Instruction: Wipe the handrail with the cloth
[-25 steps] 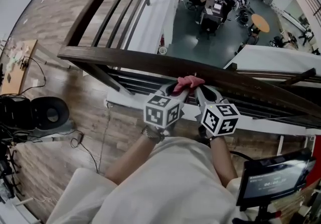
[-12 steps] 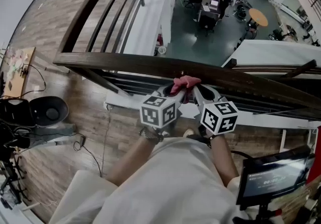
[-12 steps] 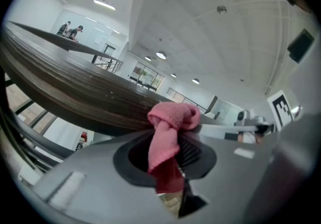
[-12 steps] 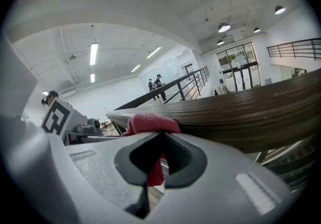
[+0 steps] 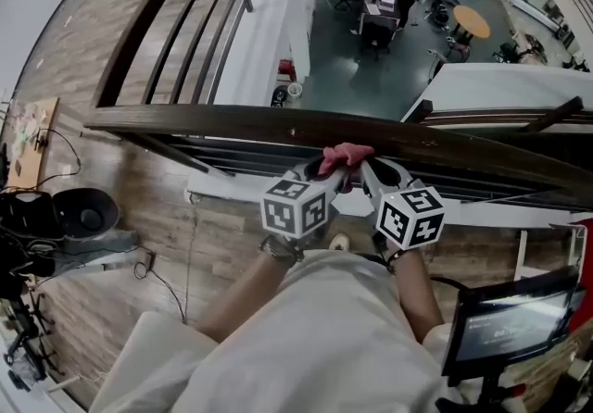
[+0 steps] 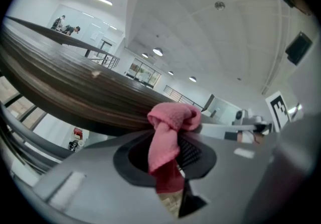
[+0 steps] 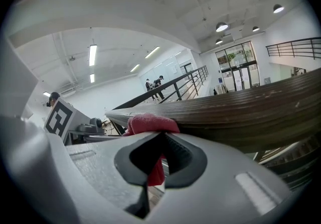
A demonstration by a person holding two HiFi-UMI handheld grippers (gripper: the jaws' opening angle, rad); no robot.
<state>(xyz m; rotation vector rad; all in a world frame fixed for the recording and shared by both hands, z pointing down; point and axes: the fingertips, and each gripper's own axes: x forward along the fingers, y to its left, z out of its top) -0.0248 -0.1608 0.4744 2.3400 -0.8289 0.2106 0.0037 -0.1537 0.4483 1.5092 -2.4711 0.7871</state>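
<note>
A dark wooden handrail (image 5: 232, 124) runs across the head view, over a drop to a lower floor. A bunched pink cloth (image 5: 345, 156) rests against its near edge. My left gripper (image 5: 326, 170) and right gripper (image 5: 367, 170) meet at the cloth from below, side by side. In the left gripper view the cloth (image 6: 168, 140) hangs pinched between the shut jaws, under the handrail (image 6: 65, 97). Seen from the right gripper view, the cloth (image 7: 149, 125) is also clamped in shut jaws, touching the handrail (image 7: 241, 112).
Black metal rails (image 5: 241, 156) run under the handrail. A second handrail (image 5: 153, 18) leads away at the left. A monitor (image 5: 505, 328) stands at the right, a black round stool (image 5: 83, 212) and cables at the left. Desks and people sit on the floor far below.
Both grippers stay together on the cloth at the rail. The view has shifted slightly; the grippers and cloth sit about where they were.
</note>
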